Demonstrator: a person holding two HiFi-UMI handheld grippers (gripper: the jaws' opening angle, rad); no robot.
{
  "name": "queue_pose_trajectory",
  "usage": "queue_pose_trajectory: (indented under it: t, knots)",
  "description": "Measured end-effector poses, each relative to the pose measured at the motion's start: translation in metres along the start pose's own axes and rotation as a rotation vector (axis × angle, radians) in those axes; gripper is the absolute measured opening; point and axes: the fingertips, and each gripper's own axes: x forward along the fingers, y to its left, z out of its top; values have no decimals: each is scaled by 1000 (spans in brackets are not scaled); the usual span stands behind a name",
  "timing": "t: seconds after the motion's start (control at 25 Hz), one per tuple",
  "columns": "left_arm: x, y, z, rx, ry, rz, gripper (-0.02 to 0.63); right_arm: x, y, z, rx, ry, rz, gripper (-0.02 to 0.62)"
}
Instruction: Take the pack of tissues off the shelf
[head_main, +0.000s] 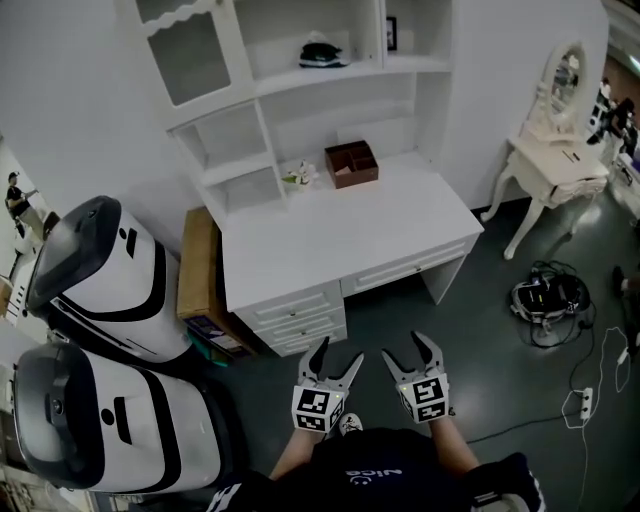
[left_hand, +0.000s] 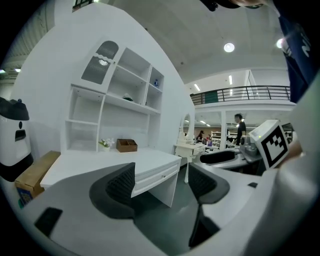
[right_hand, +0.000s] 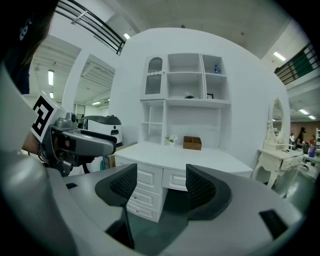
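Note:
The pack of tissues (head_main: 323, 55) looks like a small dark-and-white bundle lying on the upper shelf of the white desk hutch (head_main: 300, 80); it shows small in the left gripper view (left_hand: 127, 98) and the right gripper view (right_hand: 188, 95). Both grippers hang low in front of the desk (head_main: 330, 240), well short of it. My left gripper (head_main: 338, 358) (left_hand: 162, 182) is open with nothing between its pads. My right gripper (head_main: 408, 350) (right_hand: 161, 185) is open too, jaws wide and empty. Each gripper sees the other beside it.
A brown wooden box (head_main: 351, 163) and a small flower pot (head_main: 300, 175) stand at the back of the desktop. Two big white-and-black machines (head_main: 100, 270) and a cardboard box (head_main: 197, 270) stand left of the desk. A vanity table (head_main: 555, 165) and floor cables (head_main: 548, 298) lie to the right.

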Motion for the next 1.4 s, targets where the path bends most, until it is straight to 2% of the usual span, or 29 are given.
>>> queue_pose_trajectory:
  t: [0.2,0.64,0.88,1.08,1.4]
  knots:
    - [8,30,-4,-16,21,5,333,30,8,6,6,13,-3,310]
    - [38,71,-10,-39,49,50,328,80,-33,10,77,2,-58,295]
    - [81,109,-6,-68,44,138,328,139,-64,16,81,9,19,288]
    - [143,135,16,-91,17,197,328,203,-109,47,50,-15,102,282]
    - [238,165,41,-138,24,282,327,296,-178,87,19,-31,205,281]
